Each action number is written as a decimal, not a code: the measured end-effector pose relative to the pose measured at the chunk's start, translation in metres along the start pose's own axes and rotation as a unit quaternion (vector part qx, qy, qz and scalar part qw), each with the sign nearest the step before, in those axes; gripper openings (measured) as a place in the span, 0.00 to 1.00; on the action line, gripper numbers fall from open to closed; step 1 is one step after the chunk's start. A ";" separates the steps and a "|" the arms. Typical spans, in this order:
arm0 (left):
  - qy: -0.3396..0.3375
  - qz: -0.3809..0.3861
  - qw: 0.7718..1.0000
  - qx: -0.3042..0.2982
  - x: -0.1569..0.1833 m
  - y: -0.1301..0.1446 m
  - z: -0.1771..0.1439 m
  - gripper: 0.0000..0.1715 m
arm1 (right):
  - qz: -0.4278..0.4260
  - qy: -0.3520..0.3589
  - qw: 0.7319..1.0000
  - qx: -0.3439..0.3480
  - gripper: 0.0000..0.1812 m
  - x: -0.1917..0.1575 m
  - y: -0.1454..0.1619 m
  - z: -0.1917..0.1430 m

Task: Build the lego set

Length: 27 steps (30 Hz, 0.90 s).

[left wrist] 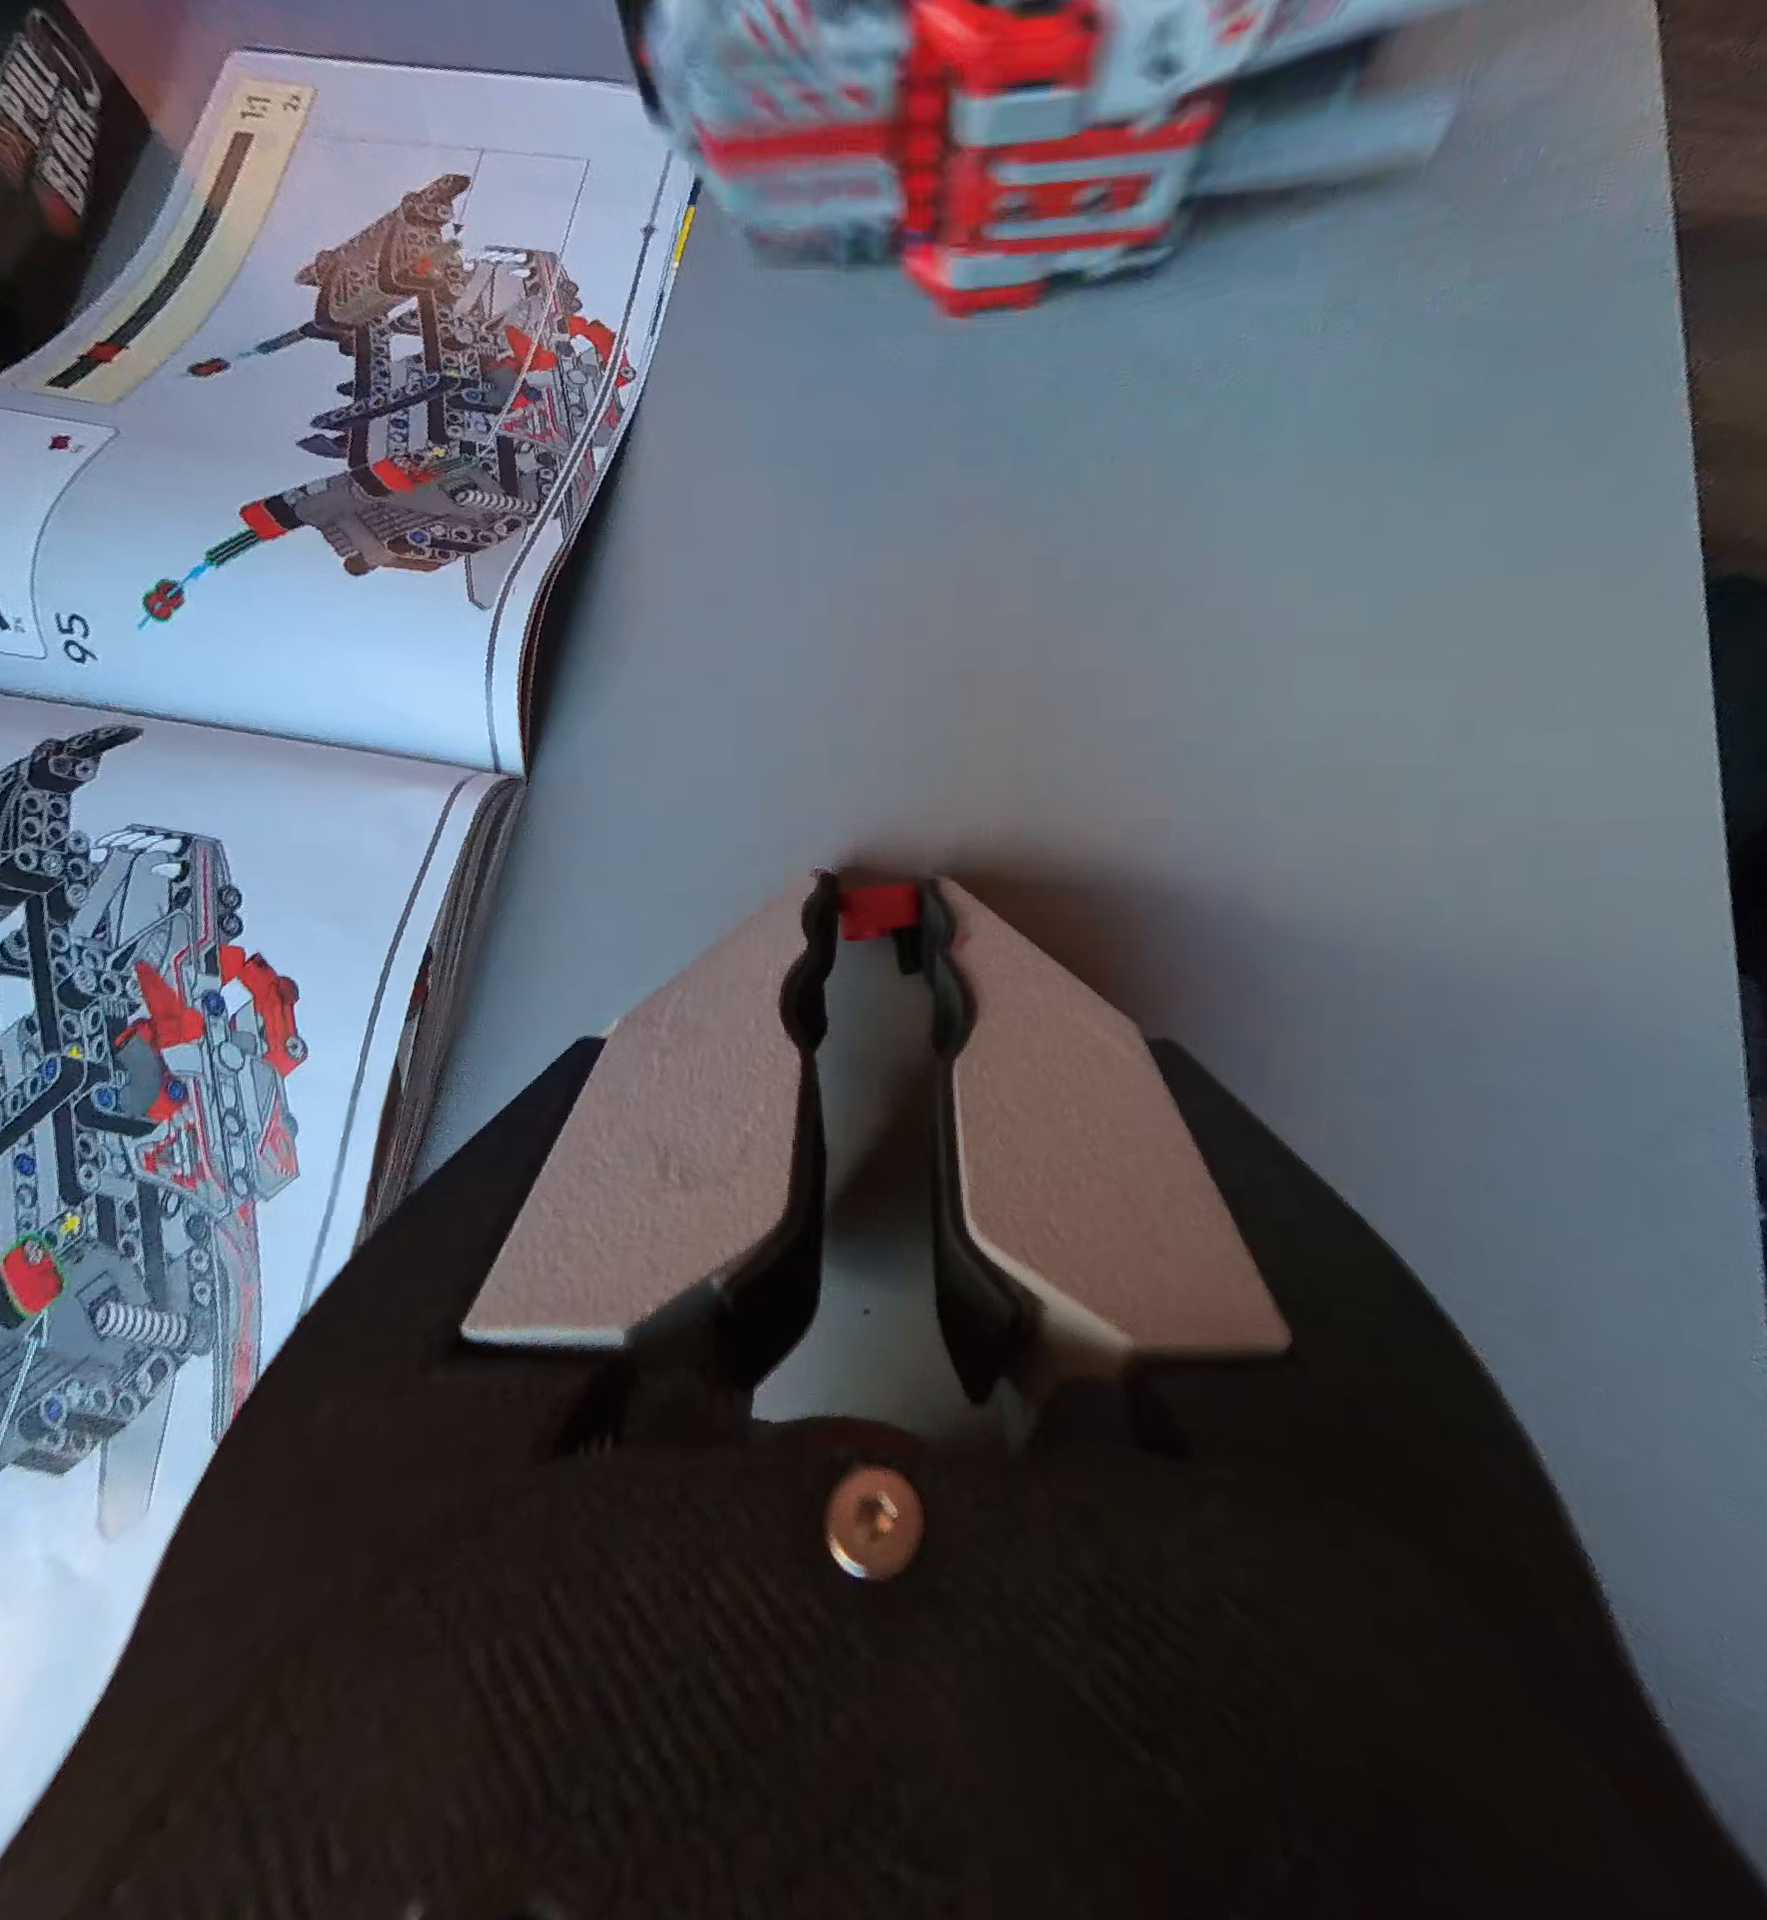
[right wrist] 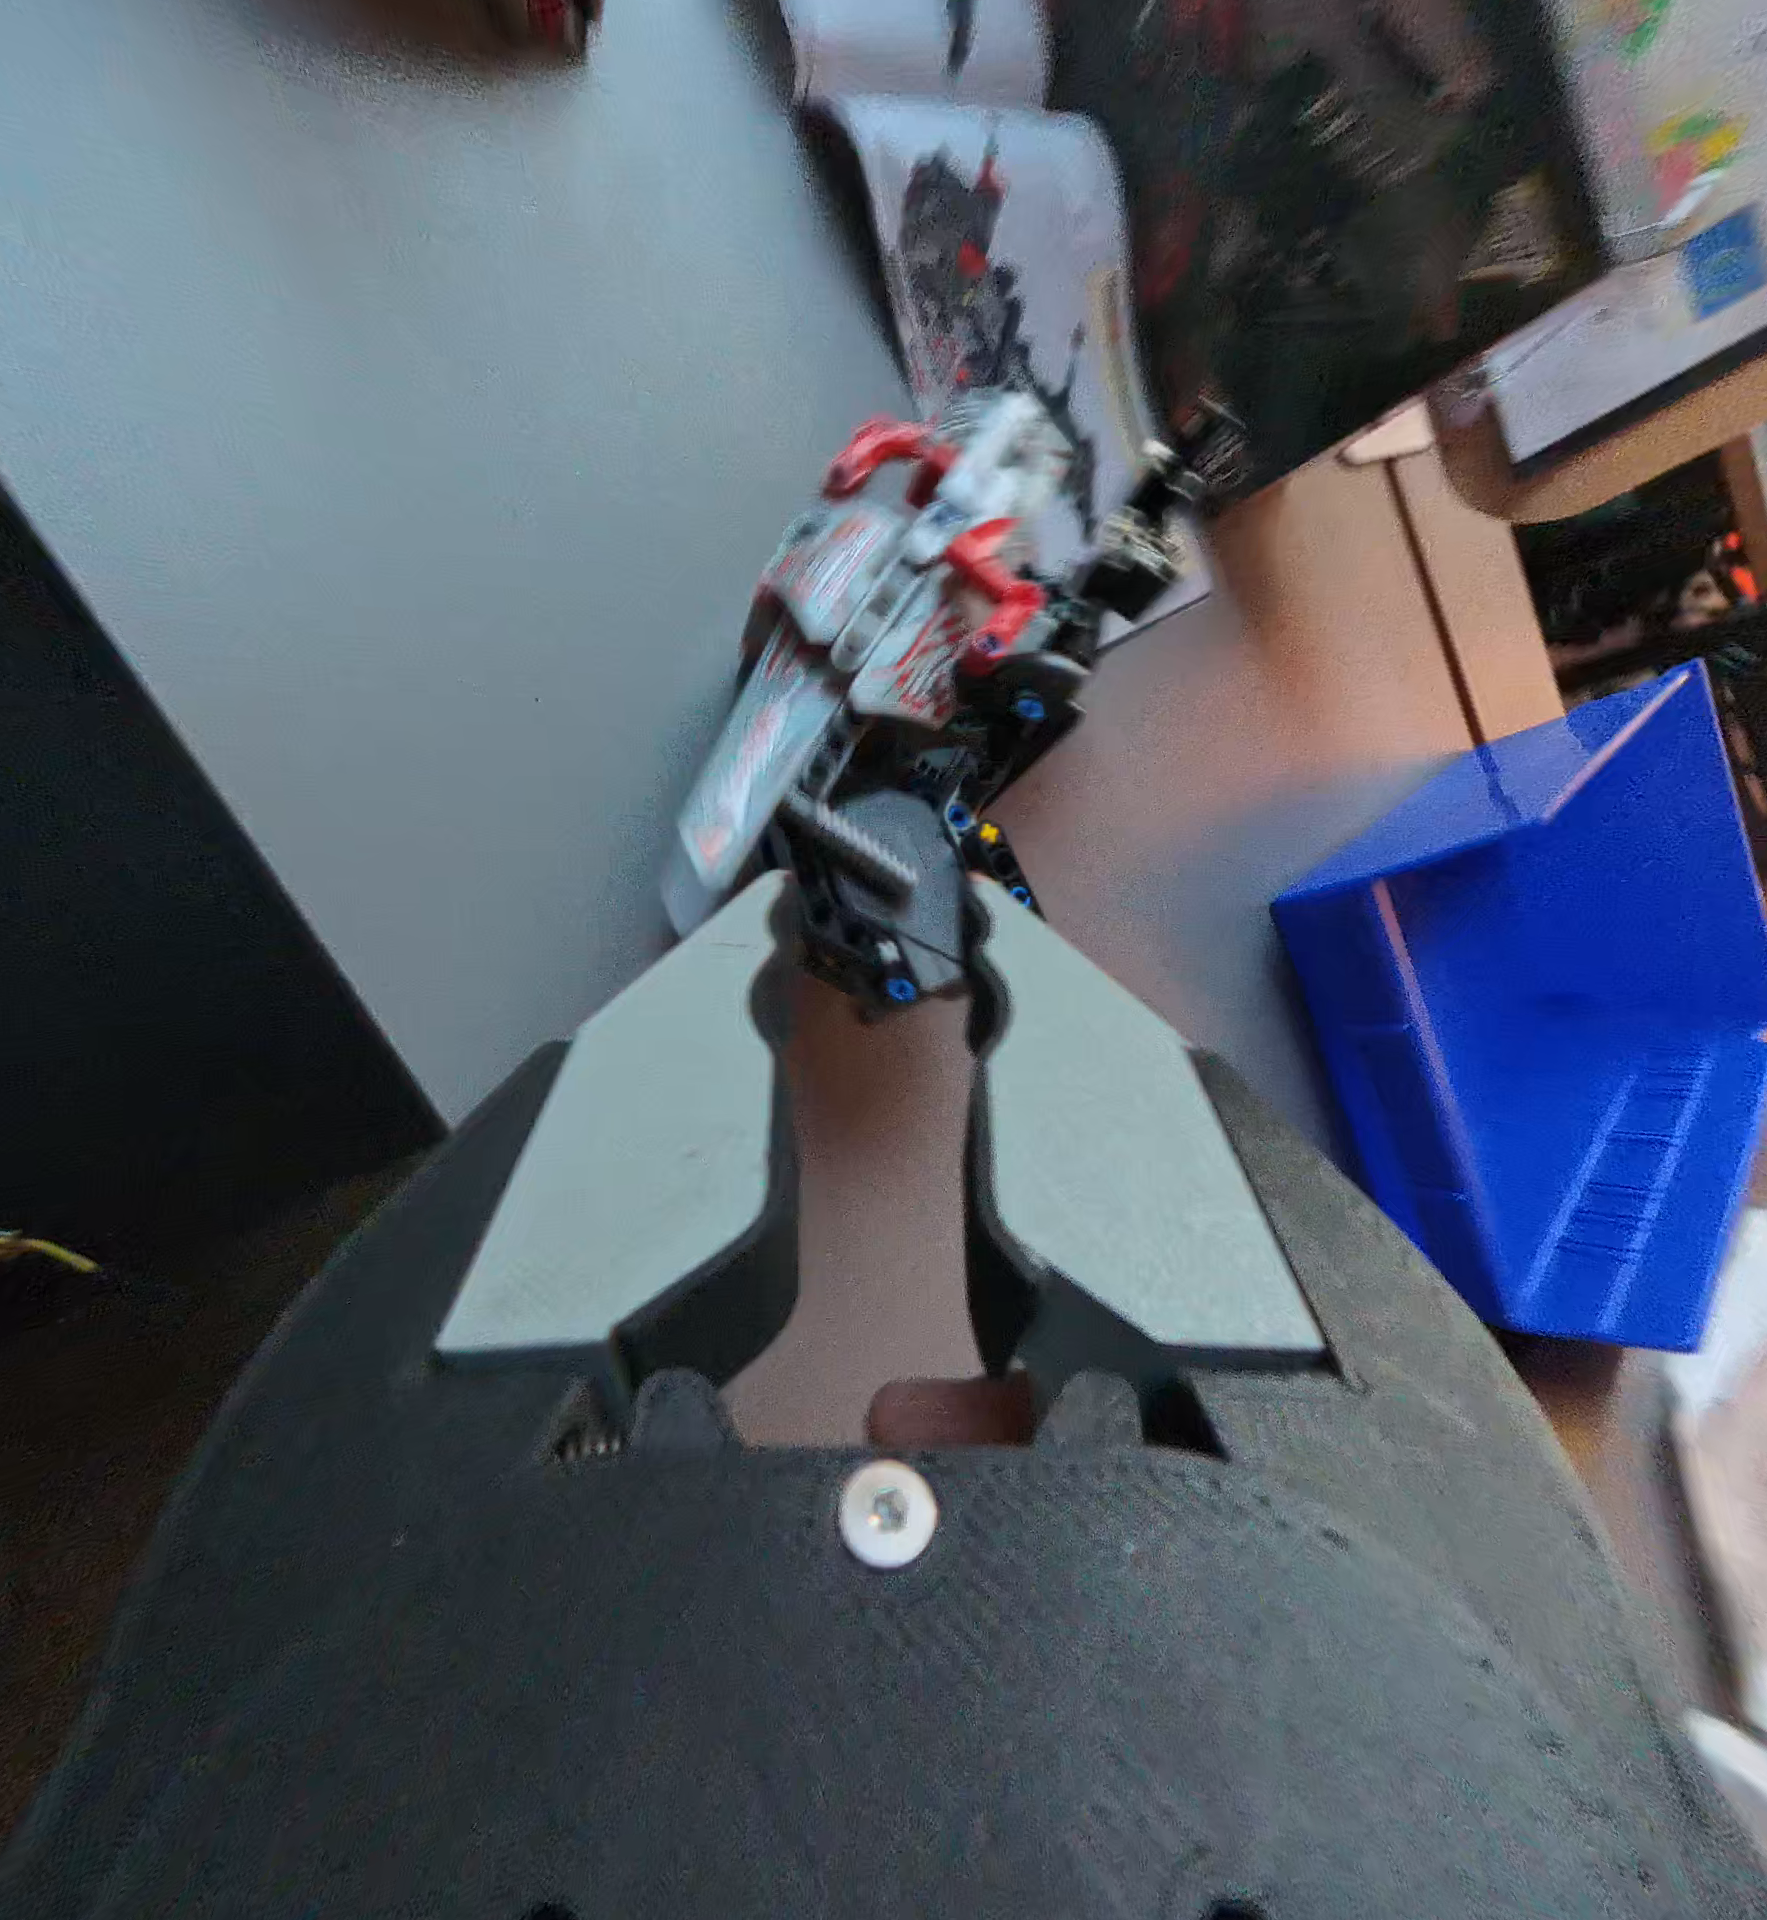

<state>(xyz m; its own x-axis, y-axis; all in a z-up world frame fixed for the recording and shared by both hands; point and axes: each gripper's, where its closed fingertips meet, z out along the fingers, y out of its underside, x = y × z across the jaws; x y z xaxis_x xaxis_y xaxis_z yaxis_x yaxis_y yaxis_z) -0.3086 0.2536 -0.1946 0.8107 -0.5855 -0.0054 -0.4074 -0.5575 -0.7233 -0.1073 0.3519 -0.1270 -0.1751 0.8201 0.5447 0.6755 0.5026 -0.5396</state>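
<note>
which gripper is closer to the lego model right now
Right. The right gripper is clamped on the lego model's dark end; the left gripper, pinching a small red piece, sits well short of it.

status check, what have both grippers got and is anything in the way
Left gripper shut on small red piece above table. Right gripper shut on lego model, lifted. Instruction booklet open at left; path clear.

Dim, cool light, wide-angle bending at the edges, and motion blur smearing the lego model (left wrist: 1004, 156) in both views.
</note>
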 end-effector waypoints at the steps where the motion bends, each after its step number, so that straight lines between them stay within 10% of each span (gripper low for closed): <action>1: -0.002 0.003 1.000 0.000 0.000 0.000 0.000 0.07 | 0.039 0.003 0.998 0.047 0.20 0.012 0.004 -0.012; 4: 0.003 0.005 1.000 0.000 0.002 -0.002 0.002 0.07 | 0.131 -0.119 0.975 0.133 0.11 0.018 0.021 -0.007; 9: -0.001 -0.012 1.000 0.015 -0.005 -0.005 -0.001 0.07 | 0.110 -0.143 0.983 0.029 0.31 0.050 0.058 0.023; 14: -0.013 -0.032 0.999 0.021 -0.020 -0.014 0.006 0.07 | 0.198 -0.282 0.935 0.086 0.37 0.027 0.031 0.040; 20: -0.030 -0.017 0.996 0.083 -0.032 -0.038 -0.002 0.07 | 0.139 -0.259 0.948 0.121 0.35 -0.002 -0.012 0.052; 27: -0.084 0.127 0.967 0.202 -0.023 -0.119 -0.043 0.07 | 0.245 -0.150 0.929 0.234 0.18 0.059 -0.038 0.019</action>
<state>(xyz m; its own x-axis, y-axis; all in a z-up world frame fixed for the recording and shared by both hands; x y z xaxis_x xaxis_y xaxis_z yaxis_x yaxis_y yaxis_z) -0.2970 0.3085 -0.0787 0.7761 -0.5514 -0.3061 -0.4324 -0.1119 -0.8947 -0.1576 0.3865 -0.0866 -0.1682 0.9857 -0.0059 0.3538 0.0548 -0.9337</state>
